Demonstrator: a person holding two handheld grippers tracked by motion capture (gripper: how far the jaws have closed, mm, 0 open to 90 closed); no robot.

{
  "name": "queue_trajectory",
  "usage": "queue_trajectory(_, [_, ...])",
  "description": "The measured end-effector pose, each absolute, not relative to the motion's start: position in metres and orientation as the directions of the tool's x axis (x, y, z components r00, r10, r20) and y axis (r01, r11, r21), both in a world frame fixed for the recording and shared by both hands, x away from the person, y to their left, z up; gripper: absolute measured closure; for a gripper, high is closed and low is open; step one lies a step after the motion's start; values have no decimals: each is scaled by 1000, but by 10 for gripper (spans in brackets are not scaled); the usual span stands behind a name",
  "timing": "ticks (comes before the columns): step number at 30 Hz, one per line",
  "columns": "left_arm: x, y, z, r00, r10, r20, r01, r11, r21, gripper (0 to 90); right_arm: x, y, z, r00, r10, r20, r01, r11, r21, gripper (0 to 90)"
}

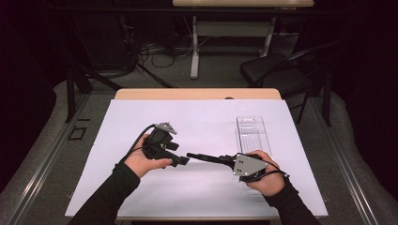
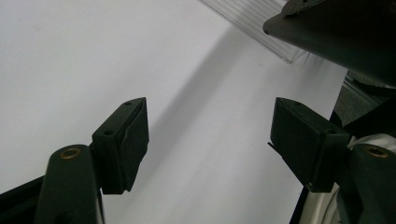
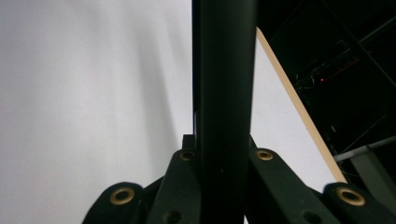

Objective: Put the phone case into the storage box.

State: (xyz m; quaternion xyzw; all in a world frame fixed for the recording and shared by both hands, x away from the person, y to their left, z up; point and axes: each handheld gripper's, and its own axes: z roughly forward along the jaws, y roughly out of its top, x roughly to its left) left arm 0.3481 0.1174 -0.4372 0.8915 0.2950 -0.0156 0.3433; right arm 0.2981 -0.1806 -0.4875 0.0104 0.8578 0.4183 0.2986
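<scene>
My right gripper (image 1: 226, 161) is shut on a long black bar (image 1: 204, 157) that sticks out to the left, just above the white sheet. In the right gripper view the bar (image 3: 224, 84) runs straight up from between the closed jaws (image 3: 224, 149). My left gripper (image 1: 183, 160) is held in the left hand at the table's middle, with its jaws close beside the bar's free end. In the left gripper view its jaws (image 2: 212, 128) stand open with only white sheet between them. A dark shape (image 2: 336, 32) that I cannot identify looms at that view's upper right.
A clear plastic tray (image 1: 253, 133) lies on the white sheet (image 1: 197, 117) just beyond the right hand, and its corner (image 2: 261, 18) reaches into the left gripper view. Behind the table are a black chair (image 1: 272, 70), cables and another desk (image 1: 234, 28).
</scene>
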Motion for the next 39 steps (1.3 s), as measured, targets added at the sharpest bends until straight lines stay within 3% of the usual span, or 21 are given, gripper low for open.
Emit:
queue_trajectory(12, [338,115,-434,864,440,-243,481,-581,657,340,302,-183,-486,-871,310,-382,-163,552,818,884])
queue_trajectory(33, [332,102,-430,913,363,-189,379,-578,722,503,307,-186,-490,-892,324,-316,-124,496,859,884])
queue_trajectory(39, [333,101,-431,925,344,-164,343,-564,751,499,307,-186,-491,-890,327,-317,-124,495,860,884])
